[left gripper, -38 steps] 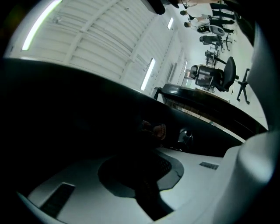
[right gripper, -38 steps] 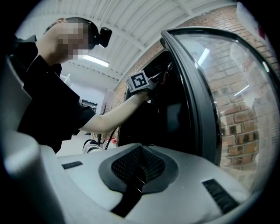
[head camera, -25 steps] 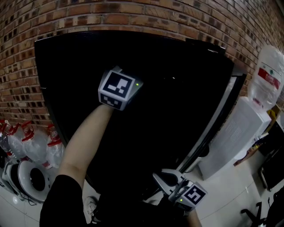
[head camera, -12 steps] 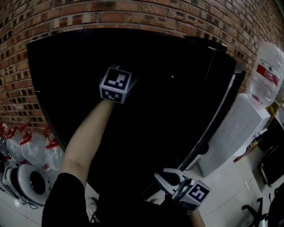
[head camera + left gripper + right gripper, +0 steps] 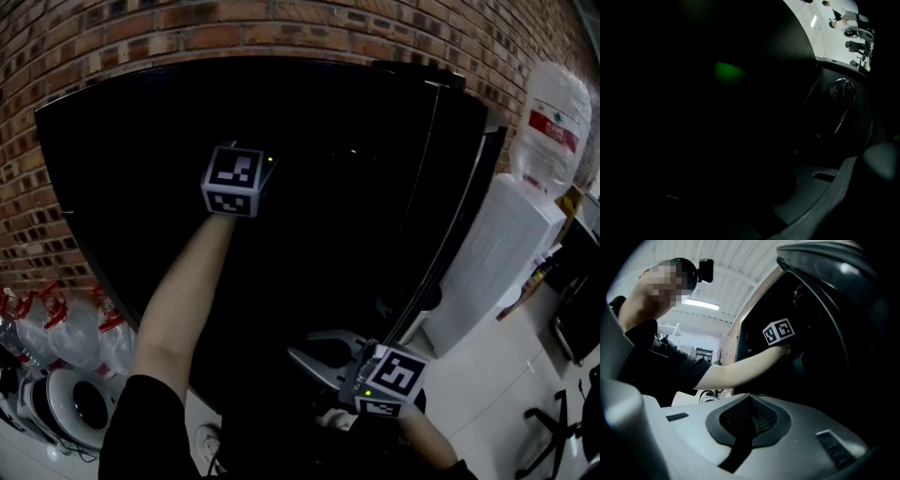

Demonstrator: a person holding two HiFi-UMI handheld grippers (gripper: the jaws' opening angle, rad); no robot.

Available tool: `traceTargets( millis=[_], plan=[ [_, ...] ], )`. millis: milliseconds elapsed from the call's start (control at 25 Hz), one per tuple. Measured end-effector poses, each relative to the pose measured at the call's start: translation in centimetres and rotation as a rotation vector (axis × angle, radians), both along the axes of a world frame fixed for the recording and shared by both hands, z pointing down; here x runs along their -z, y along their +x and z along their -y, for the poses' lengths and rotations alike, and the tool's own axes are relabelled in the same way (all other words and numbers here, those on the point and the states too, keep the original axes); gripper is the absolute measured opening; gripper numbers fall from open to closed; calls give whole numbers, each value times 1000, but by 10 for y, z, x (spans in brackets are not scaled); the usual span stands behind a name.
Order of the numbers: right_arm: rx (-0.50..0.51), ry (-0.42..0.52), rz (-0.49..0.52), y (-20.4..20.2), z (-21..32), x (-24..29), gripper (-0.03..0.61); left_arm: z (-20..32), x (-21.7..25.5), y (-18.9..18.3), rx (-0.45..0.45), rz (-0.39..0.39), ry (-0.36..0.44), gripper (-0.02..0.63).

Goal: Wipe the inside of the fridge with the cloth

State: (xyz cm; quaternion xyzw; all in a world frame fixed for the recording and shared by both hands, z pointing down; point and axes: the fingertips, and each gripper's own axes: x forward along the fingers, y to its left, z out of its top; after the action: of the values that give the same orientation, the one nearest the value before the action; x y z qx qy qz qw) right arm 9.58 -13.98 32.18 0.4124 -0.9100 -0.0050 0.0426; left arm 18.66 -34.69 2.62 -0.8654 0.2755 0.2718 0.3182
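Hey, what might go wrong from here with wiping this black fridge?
No cloth shows at the left tool, held up at the dark fridge; bare plastic might scrape the surface. The right tool, shut and empty, hangs low by the door edge and may bump it. The water dispenser stands close beside the fridge; a swinging door could knock it.

Red brick wall (image 5: 281, 23) behind, pale floor (image 5: 487, 394), white water dispenser (image 5: 487, 272) at the right

Tall black fridge (image 5: 328, 234), upright
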Motion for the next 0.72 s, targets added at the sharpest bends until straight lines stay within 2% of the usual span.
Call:
traceTargets(
  millis=[200,360,520,600,720],
  plan=[
    [-87,15,2,-6,58,-35,5,-2,2,1,-12,4,-2,44],
    [-127,29,50,-5,95,-43,5,-1,0,1,-23,10,16,44],
    [-139,8,98,-1,117,-42,5,11,-1,6,35,9,6,44],
    [-125,15,101,-5,116,-40,5,28,-5,17,61,54,-46,44],
    [-102,33,62,-9,110,-43,5,46,-23,47,50,165,-90,49]
  ],
)
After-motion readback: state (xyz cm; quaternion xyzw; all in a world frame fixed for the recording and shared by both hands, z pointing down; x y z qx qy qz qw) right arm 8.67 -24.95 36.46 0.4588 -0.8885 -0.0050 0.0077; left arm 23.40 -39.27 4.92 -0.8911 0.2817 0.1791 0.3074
